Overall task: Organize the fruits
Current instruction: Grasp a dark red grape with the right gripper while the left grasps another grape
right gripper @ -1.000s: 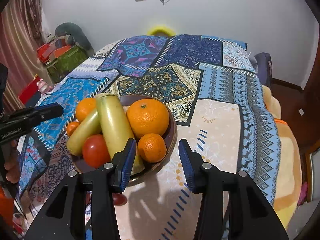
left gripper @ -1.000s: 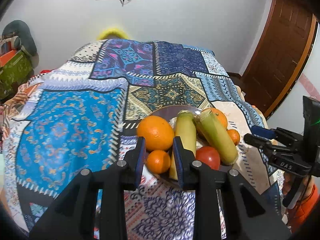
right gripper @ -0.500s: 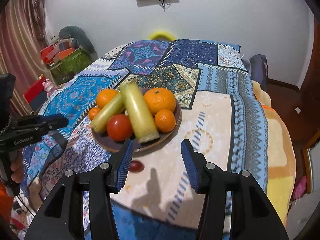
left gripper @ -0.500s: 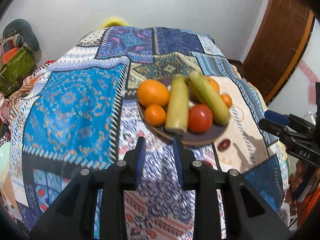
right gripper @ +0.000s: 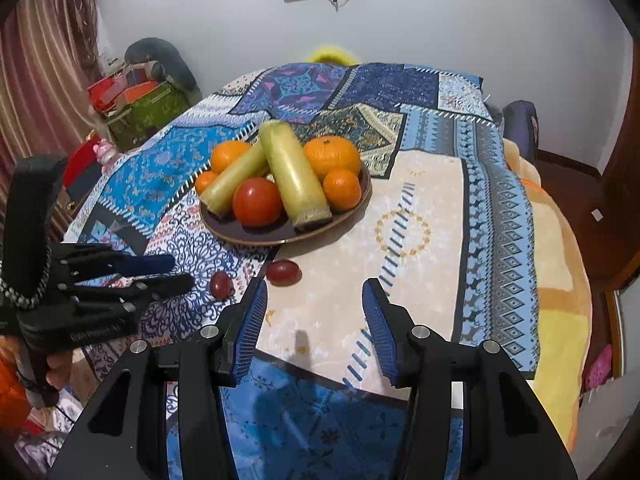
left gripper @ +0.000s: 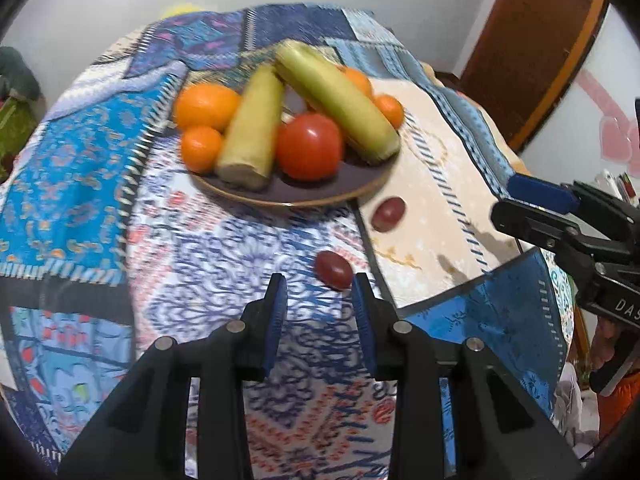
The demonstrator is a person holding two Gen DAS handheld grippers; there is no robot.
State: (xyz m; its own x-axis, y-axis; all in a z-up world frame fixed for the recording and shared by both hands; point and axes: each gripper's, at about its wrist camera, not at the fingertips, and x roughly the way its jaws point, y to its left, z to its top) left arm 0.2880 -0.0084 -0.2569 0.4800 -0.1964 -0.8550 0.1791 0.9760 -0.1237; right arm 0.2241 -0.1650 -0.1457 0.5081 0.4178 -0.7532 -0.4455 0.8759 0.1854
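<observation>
A dark plate [left gripper: 304, 196] [right gripper: 248, 236] holds several oranges, a red tomato [left gripper: 310, 146] [right gripper: 257, 201] and two long pale green gourds [left gripper: 340, 100] [right gripper: 294, 172]. Two small dark red fruits lie on the cloth in front of it: one [left gripper: 333, 270] [right gripper: 221, 285] just ahead of my left gripper [left gripper: 319, 296], the other [left gripper: 388, 214] [right gripper: 283, 273] to the right of it, by my right gripper's left finger. My left gripper is open and empty. My right gripper [right gripper: 314, 308] is open and empty, and shows from the side in the left wrist view [left gripper: 536, 212].
A patterned patchwork cloth [right gripper: 400, 92] covers the surface. Boxes and bags [right gripper: 140, 100] are stacked at the far left by a curtain. A wooden door [left gripper: 532, 40] stands at the right. The cloth's near edge drops off below both grippers.
Both grippers have pulled back from the plate and risen. Two small red fruits on the cloth have come into view. My right gripper's jaws have spread a little wider.
</observation>
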